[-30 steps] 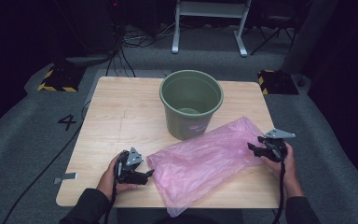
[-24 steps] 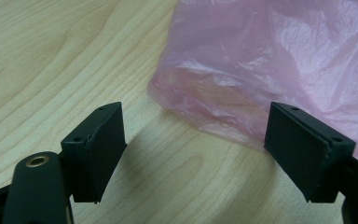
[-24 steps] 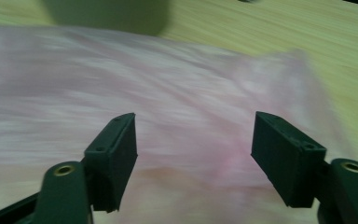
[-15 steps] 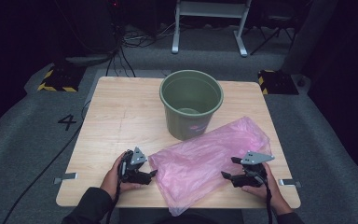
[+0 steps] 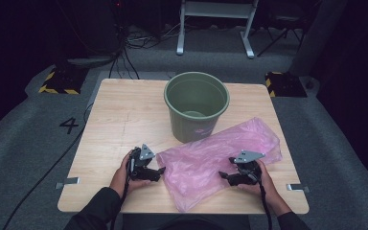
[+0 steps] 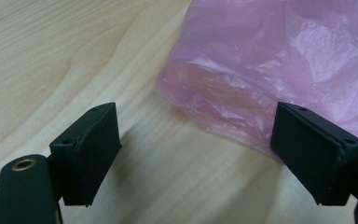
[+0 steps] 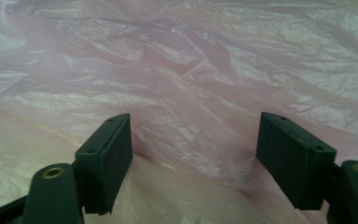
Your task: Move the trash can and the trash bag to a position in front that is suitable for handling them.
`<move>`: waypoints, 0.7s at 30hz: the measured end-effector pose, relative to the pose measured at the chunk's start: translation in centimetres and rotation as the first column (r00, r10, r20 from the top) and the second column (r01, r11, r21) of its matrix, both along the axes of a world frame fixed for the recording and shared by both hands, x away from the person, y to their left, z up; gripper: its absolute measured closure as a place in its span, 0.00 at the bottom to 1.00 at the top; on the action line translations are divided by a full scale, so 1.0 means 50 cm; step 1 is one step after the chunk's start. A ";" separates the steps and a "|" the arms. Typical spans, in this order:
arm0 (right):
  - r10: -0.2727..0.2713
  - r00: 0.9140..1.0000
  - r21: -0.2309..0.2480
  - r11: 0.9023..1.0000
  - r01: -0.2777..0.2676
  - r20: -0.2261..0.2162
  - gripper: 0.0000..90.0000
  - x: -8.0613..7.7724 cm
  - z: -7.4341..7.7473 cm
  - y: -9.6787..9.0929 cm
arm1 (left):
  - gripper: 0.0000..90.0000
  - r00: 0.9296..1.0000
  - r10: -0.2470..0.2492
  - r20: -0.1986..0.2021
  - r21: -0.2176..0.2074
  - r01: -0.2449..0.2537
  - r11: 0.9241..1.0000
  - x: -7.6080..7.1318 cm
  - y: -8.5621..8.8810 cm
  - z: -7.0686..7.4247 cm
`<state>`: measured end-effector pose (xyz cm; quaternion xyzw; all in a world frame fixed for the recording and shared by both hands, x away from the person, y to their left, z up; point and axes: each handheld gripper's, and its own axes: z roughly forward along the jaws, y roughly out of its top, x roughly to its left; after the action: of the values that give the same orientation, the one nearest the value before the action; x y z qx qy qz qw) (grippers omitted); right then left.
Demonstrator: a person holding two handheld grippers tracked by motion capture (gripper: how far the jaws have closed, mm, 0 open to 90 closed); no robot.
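The pink plastic bag (image 5: 220,158) is spread flat on the bench (image 5: 120,115) before the green bucket (image 5: 196,103), flanked by the left gripper (image 5: 160,171) and right gripper (image 5: 222,176), both jaws held open, nothing gripped, the left's having just widened.

Your high view looks forward and down from above your side of the worktop (image 5: 124,115), taking in all of it. Each gripper view sits low and close, looking along its own jaws. All three share the pink bag (image 5: 220,153) (image 6: 279,60) (image 7: 177,70).
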<state>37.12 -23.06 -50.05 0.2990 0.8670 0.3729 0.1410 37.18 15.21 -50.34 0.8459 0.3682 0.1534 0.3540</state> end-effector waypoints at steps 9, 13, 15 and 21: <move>-0.039 0.999 -0.012 0.999 0.039 0.005 0.27 0.047 0.002 0.005 | 0.17 0.999 0.037 0.006 0.002 -0.037 0.999 0.046 -0.006 0.000; 0.072 0.997 0.067 0.995 -0.071 -0.021 0.21 0.020 0.025 -0.016 | 0.17 0.999 0.044 0.003 0.002 -0.044 0.999 0.048 -0.005 0.001; 0.090 0.996 0.051 0.995 -0.090 0.014 0.20 -0.007 0.033 -0.032 | 0.17 0.999 0.051 0.001 -0.002 -0.051 0.999 0.047 -0.006 0.000; 0.036 0.999 0.084 0.996 -0.038 0.026 0.20 -0.058 0.030 -0.073 | 0.17 0.999 0.053 -0.001 0.000 -0.053 0.999 0.047 -0.005 0.000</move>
<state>34.20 -26.73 -48.57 0.2839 0.8541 0.4154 0.1321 39.52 14.93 -50.32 0.8358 0.3906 0.1625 0.3498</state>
